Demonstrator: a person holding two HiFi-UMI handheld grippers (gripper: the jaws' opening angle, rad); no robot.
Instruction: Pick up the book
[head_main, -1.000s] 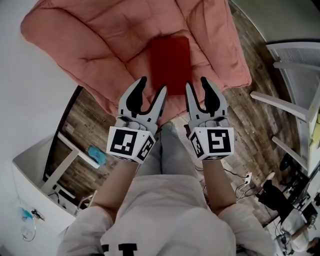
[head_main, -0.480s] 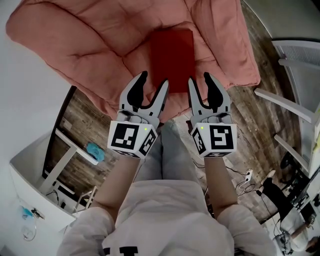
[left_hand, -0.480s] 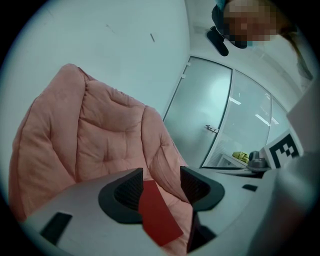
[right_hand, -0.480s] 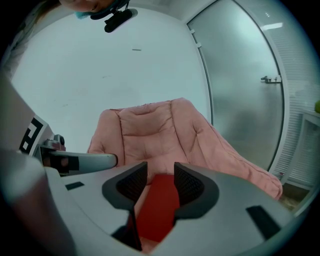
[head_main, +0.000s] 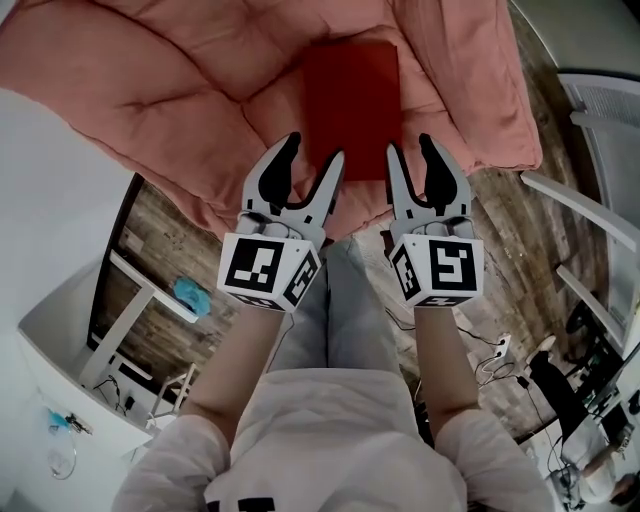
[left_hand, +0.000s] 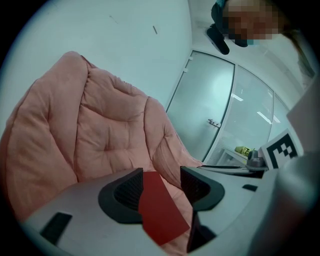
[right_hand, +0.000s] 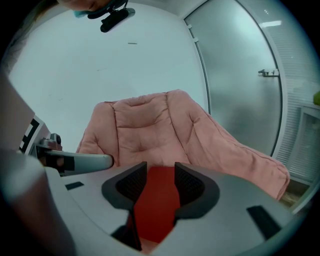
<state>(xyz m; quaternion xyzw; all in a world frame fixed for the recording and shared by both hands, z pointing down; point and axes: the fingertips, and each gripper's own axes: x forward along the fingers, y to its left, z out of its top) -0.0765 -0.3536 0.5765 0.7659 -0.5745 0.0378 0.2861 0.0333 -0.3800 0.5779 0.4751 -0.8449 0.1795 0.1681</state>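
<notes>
Book (head_main: 350, 95) lies in the cushion's (head_main: 180, 90) middle. Left gripper (head_main: 311, 150) and right gripper (head_main: 412, 146) hover near it, fingers (head_main: 275, 185) open, empty; next, they should reach and pinch.

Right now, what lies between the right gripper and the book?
Nothing. The right gripper view shows the book unobstructed beyond the open fingers of the right gripper.

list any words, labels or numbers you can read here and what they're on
No legible text anywhere.
book: plain red cover, no title showing.
left tool and right tool: only black-and-white square markers on their cubes, no letters.
shirt: dark print cut off at the frame's edge, unreadable.
</notes>
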